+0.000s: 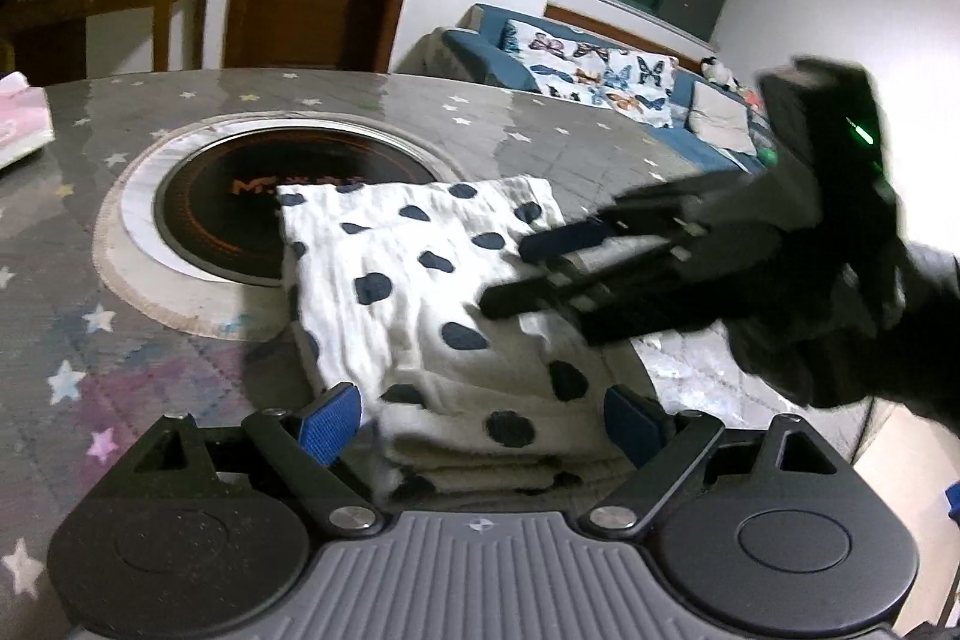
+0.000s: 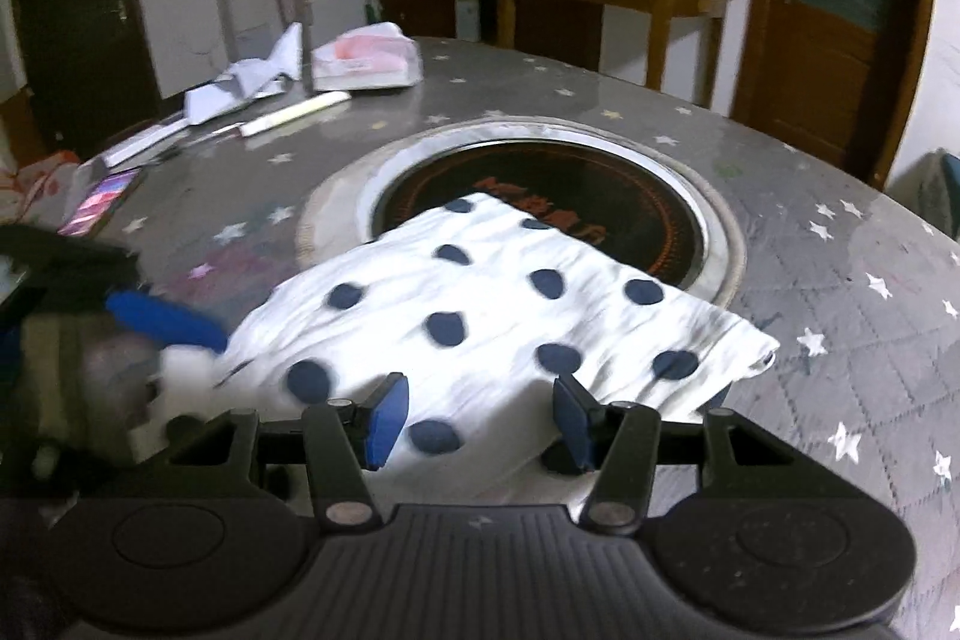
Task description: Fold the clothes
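A white garment with dark blue dots (image 1: 432, 292) lies folded in several layers on the grey star-patterned table (image 1: 120, 316), partly over the round black cooktop (image 1: 240, 208). My left gripper (image 1: 483, 421) is open, its blue pads either side of the garment's near edge. The right gripper shows in the left wrist view (image 1: 516, 274), hovering over the garment's right side. In the right wrist view the garment (image 2: 498, 304) fills the middle and my right gripper (image 2: 480, 421) is open just above its near edge. The left gripper (image 2: 162, 322) shows blurred at the garment's left corner.
The cooktop (image 2: 540, 196) is set in the table's middle. A phone (image 2: 102, 199), papers (image 2: 240, 88), a white tube (image 2: 294, 112) and a pink bag (image 2: 366, 58) lie at the table's far left. A sofa (image 1: 600, 76) stands beyond the table.
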`<state>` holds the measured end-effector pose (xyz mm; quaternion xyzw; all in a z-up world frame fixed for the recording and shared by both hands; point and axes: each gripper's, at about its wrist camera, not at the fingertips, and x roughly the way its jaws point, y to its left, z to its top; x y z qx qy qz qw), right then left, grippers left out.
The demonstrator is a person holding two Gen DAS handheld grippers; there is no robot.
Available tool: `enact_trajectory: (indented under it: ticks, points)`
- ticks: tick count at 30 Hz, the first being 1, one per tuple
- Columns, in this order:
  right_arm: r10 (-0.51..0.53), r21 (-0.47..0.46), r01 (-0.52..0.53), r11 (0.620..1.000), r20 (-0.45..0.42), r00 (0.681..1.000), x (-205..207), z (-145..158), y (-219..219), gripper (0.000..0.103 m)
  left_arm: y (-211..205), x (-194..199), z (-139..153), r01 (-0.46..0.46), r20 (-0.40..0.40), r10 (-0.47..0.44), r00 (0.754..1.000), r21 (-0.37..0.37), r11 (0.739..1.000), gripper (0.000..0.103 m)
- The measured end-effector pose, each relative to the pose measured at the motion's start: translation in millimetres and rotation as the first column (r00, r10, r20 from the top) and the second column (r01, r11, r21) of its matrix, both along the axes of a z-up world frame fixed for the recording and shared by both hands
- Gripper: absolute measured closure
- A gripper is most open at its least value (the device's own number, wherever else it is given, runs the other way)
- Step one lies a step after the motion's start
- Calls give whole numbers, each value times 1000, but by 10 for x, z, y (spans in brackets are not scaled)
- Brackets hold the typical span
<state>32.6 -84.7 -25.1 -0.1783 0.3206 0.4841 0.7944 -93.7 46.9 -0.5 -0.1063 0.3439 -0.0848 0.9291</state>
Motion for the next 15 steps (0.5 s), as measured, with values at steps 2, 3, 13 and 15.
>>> enact_trajectory:
  ticks: [2, 3, 13, 15]
  points:
    - [24, 0, -24, 1000, 7, 1000, -103, 26, -67, 49, 53, -10, 64, -21, 17, 21, 1000, 0, 1000, 13]
    - [35, -2, -35, 999, 11, 999, -159, 37, -101, 49, 79, -12, 95, -34, 26, 34, 999, 4, 999, 13]
    - [84, -1, -84, 996, 54, 995, -658, 28, -439, 49, 48, -53, 11, -61, -13, 62, 998, 57, 997, 13]
    - [78, 16, -78, 997, 37, 996, -620, 57, -483, 48, 11, -75, -42, -52, -32, 54, 998, 65, 997, 13]
